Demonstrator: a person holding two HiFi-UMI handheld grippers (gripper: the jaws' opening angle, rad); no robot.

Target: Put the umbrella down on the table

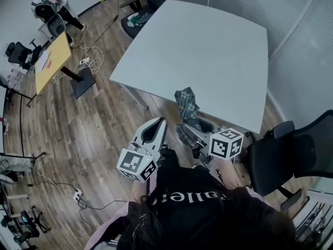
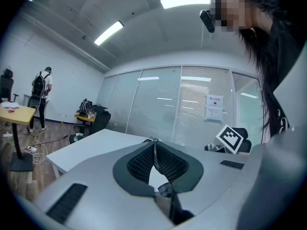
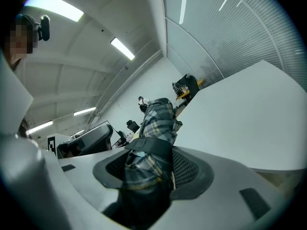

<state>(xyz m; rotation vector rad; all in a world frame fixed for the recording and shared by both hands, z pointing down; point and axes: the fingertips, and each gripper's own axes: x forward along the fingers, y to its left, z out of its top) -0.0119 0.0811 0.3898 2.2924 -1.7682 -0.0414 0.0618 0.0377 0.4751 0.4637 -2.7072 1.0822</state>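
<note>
A folded plaid umbrella (image 1: 187,105) stands up out of my right gripper (image 1: 190,131), which is shut on its lower part. The umbrella's top end hangs over the near edge of the white table (image 1: 208,46). In the right gripper view the umbrella (image 3: 156,123) fills the space between the jaws of the right gripper (image 3: 151,150), its strap wrapped around it, and the table (image 3: 240,114) spreads out to the right. My left gripper (image 1: 158,122) is to the left of the umbrella, short of the table edge. In its own view the left gripper (image 2: 154,141) is shut with nothing in it.
A black office chair (image 1: 291,155) stands close on the right, by the table's near corner. A yellow desk (image 1: 52,61) and floor cables (image 1: 88,59) lie far left, with a person (image 1: 49,4) beyond. Another dark chair (image 1: 140,14) sits at the table's far end. Glass walls run along the right.
</note>
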